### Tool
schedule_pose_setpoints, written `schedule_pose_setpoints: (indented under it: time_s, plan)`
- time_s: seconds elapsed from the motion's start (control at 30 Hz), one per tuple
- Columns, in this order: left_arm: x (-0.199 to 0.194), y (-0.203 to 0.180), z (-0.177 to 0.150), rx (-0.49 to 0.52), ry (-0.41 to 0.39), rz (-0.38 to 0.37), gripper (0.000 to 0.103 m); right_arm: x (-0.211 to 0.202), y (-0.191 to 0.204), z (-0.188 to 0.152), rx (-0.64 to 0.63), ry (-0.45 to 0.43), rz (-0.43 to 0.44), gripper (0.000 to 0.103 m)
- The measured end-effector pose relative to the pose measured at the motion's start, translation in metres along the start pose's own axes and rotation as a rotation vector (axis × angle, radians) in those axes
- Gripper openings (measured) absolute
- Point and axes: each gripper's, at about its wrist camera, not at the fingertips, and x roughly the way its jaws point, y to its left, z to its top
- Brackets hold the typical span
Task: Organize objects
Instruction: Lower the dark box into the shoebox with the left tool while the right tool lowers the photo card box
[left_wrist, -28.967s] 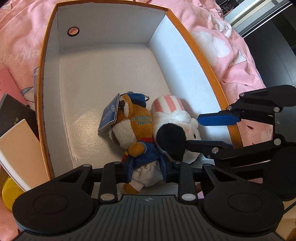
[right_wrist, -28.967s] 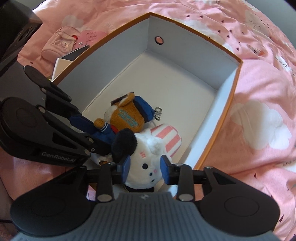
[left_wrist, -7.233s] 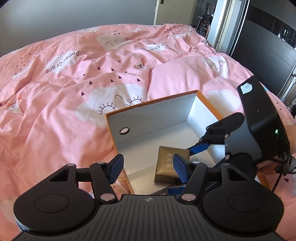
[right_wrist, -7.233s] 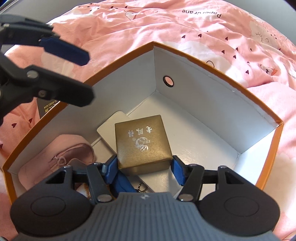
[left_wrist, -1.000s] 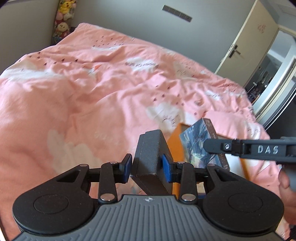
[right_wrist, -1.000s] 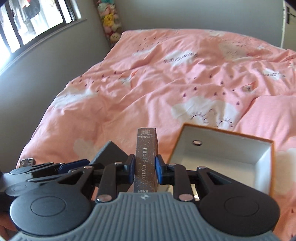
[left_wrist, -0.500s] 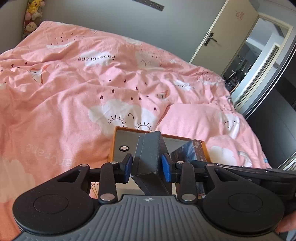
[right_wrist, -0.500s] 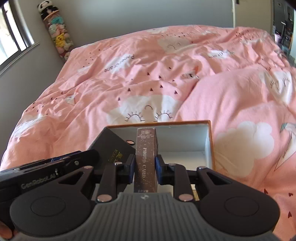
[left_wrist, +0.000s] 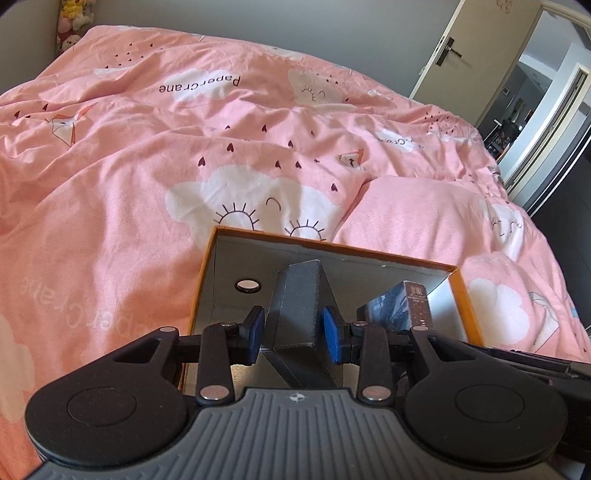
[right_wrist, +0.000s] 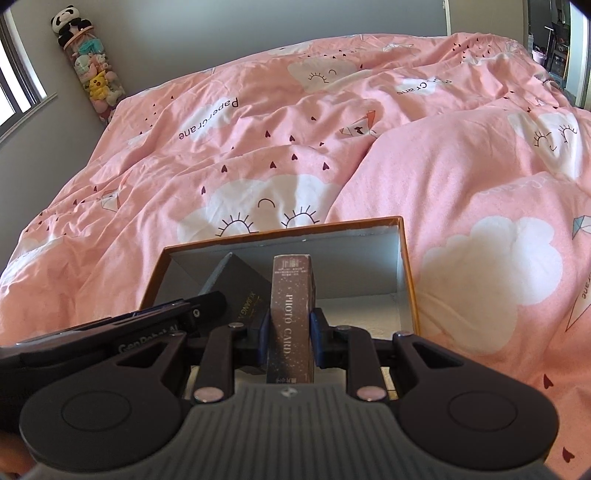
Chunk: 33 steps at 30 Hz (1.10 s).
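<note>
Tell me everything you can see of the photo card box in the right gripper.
The photo card box is a slim, tall carton, brownish with pale speckles and white lettering reading PHOTO CARD along its narrow face; it looks like printed cardboard. The left wrist view shows a broad side with a dark blue picture. It stands roughly upright, clamped across its narrow width by the right gripper, blue pads pressing both sides. It hangs over the open orange box, beside the black box; its lower end is hidden.
</note>
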Motion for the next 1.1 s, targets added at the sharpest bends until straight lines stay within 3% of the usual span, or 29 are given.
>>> schedule_pose_setpoints:
  time_s: [0.07,0.3,0.4,0.63,0.7,0.87,1.1]
  plan:
    - [0.008,0.002,-0.001,-0.006,0.033,0.021,0.039,0.002,-0.001,-0.001,0.003,0.003,0.001,0.024]
    - [0.01,-0.003,-0.005,0.058,0.02,0.066,0.038,0.008,-0.002,-0.006,-0.002,0.009,-0.009,0.024]
    - [0.008,-0.008,-0.006,0.116,0.004,0.12,0.046,0.008,-0.001,-0.008,-0.008,0.008,-0.017,0.024]
    - [-0.002,-0.017,-0.012,0.251,-0.029,0.177,0.047,0.007,0.002,-0.01,-0.007,0.007,-0.019,0.024]
    - [-0.006,-0.021,-0.014,0.304,-0.058,0.225,0.048,0.006,0.002,-0.01,-0.009,0.007,-0.019,0.024]
    - [-0.015,-0.02,-0.012,0.351,-0.075,0.193,0.048,0.004,0.004,-0.01,-0.009,0.004,-0.015,0.024]
    - [-0.038,-0.002,0.001,0.297,-0.113,0.094,0.05,0.004,0.005,-0.007,0.012,0.0,-0.007,0.024]
